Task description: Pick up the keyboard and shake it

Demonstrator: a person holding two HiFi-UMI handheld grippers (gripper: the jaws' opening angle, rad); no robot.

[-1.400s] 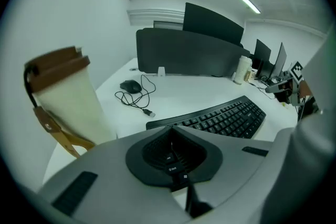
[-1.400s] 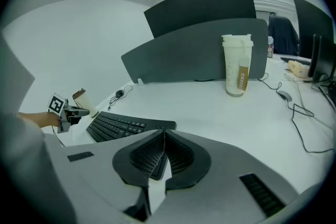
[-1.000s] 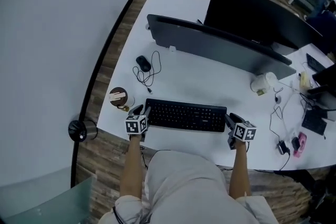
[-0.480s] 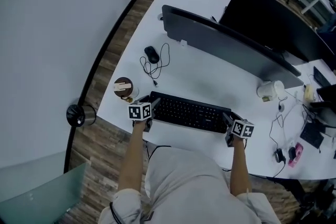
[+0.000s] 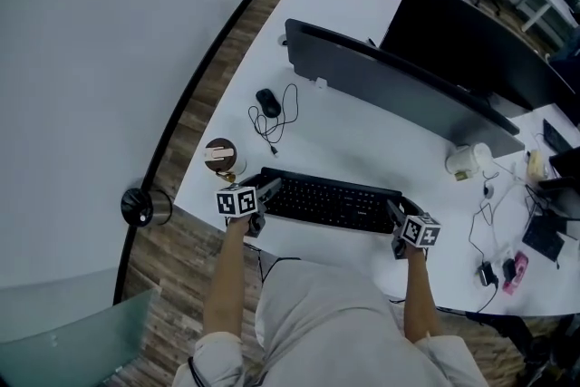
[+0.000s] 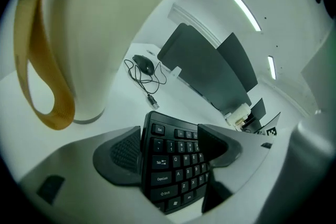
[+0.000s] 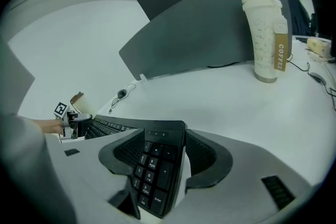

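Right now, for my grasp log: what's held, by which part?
Nothing is held: the keyboard lies with its ends between the left gripper jaws, opening, and the right gripper jaws, spread.

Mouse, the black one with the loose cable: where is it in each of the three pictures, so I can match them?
Head view: the mouse lies on the white desk, up and left of the keyboard.
Left gripper view: the mouse sits left of centre, beyond the keyboard.
Right gripper view: the mouse is tiny, left of centre, past the keyboard.
Shared landmark: the keyboard.
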